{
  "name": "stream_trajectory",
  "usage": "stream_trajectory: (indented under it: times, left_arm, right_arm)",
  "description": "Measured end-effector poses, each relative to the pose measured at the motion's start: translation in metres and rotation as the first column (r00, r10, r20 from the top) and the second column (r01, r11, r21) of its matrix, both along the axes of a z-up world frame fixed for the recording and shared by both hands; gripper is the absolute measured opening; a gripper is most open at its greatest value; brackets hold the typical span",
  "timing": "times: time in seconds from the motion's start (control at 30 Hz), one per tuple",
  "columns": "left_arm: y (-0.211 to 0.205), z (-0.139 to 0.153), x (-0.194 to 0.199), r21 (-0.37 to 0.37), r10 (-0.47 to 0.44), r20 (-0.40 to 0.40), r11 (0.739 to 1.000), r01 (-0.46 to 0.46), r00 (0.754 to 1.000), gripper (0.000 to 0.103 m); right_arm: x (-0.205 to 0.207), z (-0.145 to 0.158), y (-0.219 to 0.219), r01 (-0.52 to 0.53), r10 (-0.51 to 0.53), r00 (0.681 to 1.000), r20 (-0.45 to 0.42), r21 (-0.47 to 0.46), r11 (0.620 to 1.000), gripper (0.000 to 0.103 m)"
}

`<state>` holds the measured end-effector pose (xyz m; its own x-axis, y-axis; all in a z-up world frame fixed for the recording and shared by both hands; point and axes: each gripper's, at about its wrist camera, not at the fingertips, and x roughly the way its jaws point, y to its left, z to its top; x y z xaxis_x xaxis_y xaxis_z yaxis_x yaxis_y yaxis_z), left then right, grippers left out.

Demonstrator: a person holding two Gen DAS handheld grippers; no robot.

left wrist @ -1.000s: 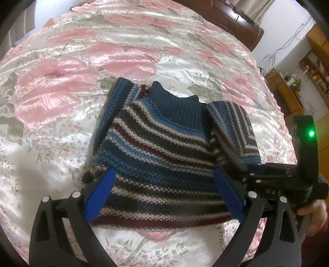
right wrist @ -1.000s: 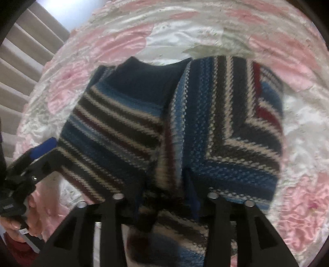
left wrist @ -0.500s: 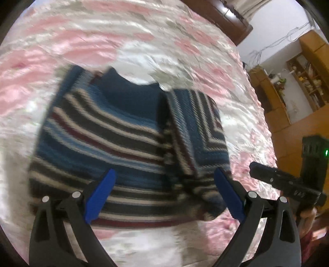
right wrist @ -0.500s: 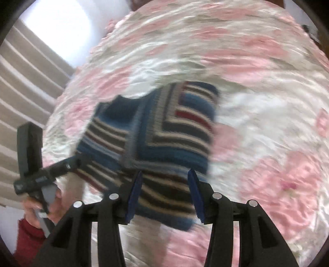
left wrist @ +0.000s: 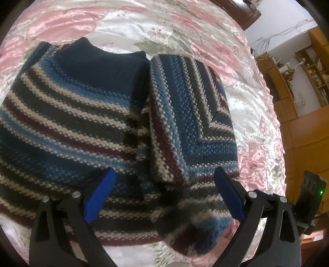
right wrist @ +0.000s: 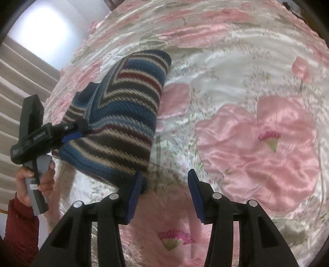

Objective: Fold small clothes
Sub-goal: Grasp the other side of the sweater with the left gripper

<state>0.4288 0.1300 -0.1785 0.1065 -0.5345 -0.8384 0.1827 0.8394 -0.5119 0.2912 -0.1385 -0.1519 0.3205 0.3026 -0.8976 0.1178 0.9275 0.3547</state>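
Note:
A small knitted sweater (left wrist: 72, 115) with blue, grey, maroon and white stripes lies flat on the bed, its dark blue collar (left wrist: 98, 61) at the far side. Its right sleeve (left wrist: 191, 115) is folded over the body. My left gripper (left wrist: 164, 184) hovers low over the hem, open wide with nothing gripped. In the right wrist view the sweater (right wrist: 123, 115) lies to the left, with the left gripper (right wrist: 72, 135) above it. My right gripper (right wrist: 165, 195) is open and empty beside the sweater's corner, over the bedspread. Its body (left wrist: 310, 197) shows at the left wrist view's edge.
The pink floral satin bedspread (right wrist: 257, 133) covers the whole bed. A dark wooden headboard (left wrist: 242, 12) is at the far end and wooden shelves (left wrist: 308, 61) stand to the right. A hand in a red sleeve (right wrist: 35, 180) holds the left gripper near pleated curtains (right wrist: 12, 92).
My right gripper let go of the folded sleeve, opened and drew back to the right. My left gripper moved closer to the sweater's lower part.

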Motion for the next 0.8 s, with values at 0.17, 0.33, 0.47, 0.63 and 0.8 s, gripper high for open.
stream_trajectory:
  times: [0.17, 0.33, 0.47, 0.63, 0.8]
  left_arm:
    - [-0.009, -0.004, 0.002, 0.012, -0.006, -0.017, 1.000, 0.007, 1.000, 0.095]
    - [-0.020, -0.003, -0.001, -0.029, -0.015, -0.058, 0.999, 0.013, 0.998, 0.081]
    - [-0.028, -0.001, -0.002, -0.015, -0.019, -0.058, 1.000, 0.018, 0.998, 0.067]
    - [-0.031, -0.006, -0.001, -0.006, -0.001, -0.076, 1.000, 0.001, 0.997, 0.061]
    - [-0.023, -0.006, 0.000, 0.005, 0.047, -0.064, 0.999, -0.046, 0.997, 0.035]
  right_arm:
    - [-0.008, -0.008, -0.005, 0.004, -0.004, 1.000, 0.002, 0.019, 1.000, 0.047]
    - [-0.014, -0.013, -0.011, 0.019, -0.020, 1.000, 0.005, 0.044, 0.999, 0.047]
    - [-0.019, -0.014, -0.013, 0.022, -0.023, 1.000, 0.012, 0.055, 0.998, 0.047]
    - [-0.019, -0.014, -0.018, 0.029, -0.030, 1.000, 0.009, 0.049, 0.998, 0.047]
    - [-0.021, -0.017, -0.022, 0.036, -0.036, 0.999, 0.004, 0.053, 0.998, 0.047]
